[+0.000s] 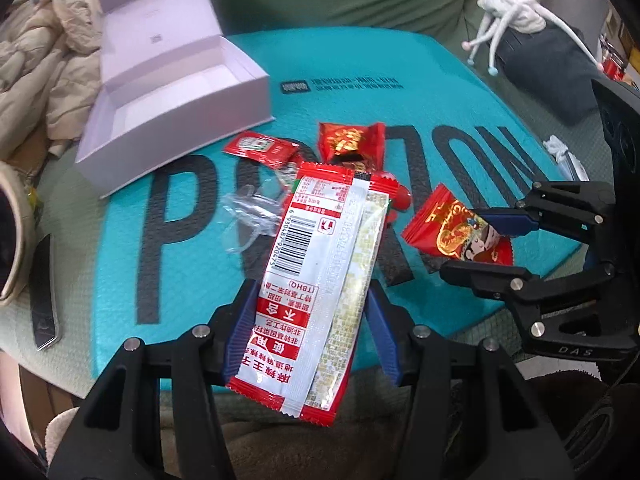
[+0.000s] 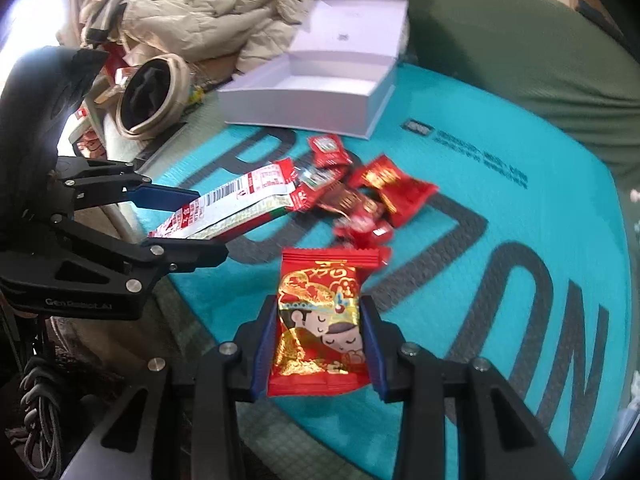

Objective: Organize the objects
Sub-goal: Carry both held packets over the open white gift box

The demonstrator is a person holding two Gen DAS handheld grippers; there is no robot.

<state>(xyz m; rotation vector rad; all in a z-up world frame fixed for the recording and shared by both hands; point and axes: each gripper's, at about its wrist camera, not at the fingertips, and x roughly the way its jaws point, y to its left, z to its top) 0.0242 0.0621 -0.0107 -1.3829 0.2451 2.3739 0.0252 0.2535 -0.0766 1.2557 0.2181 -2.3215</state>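
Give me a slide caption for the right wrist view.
Right gripper clamps a red-and-gold candy packet above the teal mat; left gripper holds a long snack packet.

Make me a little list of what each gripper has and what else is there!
left gripper: shut on long snack packet
right gripper: shut on red cartoon packet
box: white, lid open, looks empty
surface: teal mat with big dark letters
loose on mat: a few small red packets, clear plastic piece
behind box: beige jacket
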